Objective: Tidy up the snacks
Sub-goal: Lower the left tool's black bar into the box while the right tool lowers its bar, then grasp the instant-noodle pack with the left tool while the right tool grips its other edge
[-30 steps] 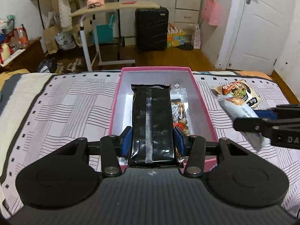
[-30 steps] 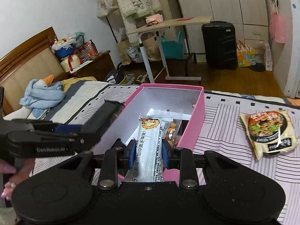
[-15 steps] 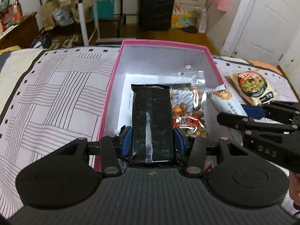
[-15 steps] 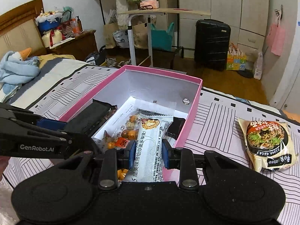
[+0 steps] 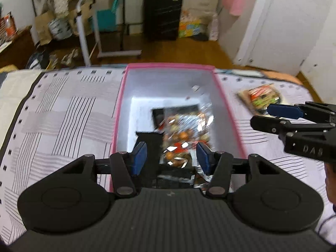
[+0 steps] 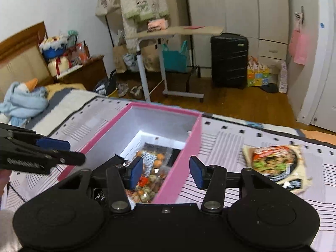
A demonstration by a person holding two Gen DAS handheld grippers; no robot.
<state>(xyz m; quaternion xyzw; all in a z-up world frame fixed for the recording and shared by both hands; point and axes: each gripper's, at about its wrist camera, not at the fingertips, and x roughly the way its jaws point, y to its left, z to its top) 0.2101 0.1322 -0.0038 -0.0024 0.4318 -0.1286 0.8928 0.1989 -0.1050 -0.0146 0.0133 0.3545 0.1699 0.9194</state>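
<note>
A pink box (image 5: pixel 119 109) with a white inside lies on the striped bed cover; it also shows in the right wrist view (image 6: pixel 184 163). Inside lie a clear nut snack bag (image 5: pixel 184 132), a black packet (image 5: pixel 150 145) and other wrappers. My left gripper (image 5: pixel 171 157) is open and empty above the box's near end. My right gripper (image 6: pixel 166 171) is open and empty over the box's right wall, and shows at the right in the left wrist view (image 5: pixel 279 116). A noodle packet (image 6: pixel 277 163) lies on the bed right of the box.
The bed cover (image 5: pixel 63 113) spreads on both sides of the box. A blue plush toy (image 6: pixel 23 103) lies at the bed's far left. Beyond the bed stand a rolling side table (image 6: pixel 178 33) and a black suitcase (image 6: pixel 229 61) on the wooden floor.
Both grippers have opened. The black packet left my left gripper and the white packet left my right gripper; both dropped into the box. Both grippers have lifted and pulled back.
</note>
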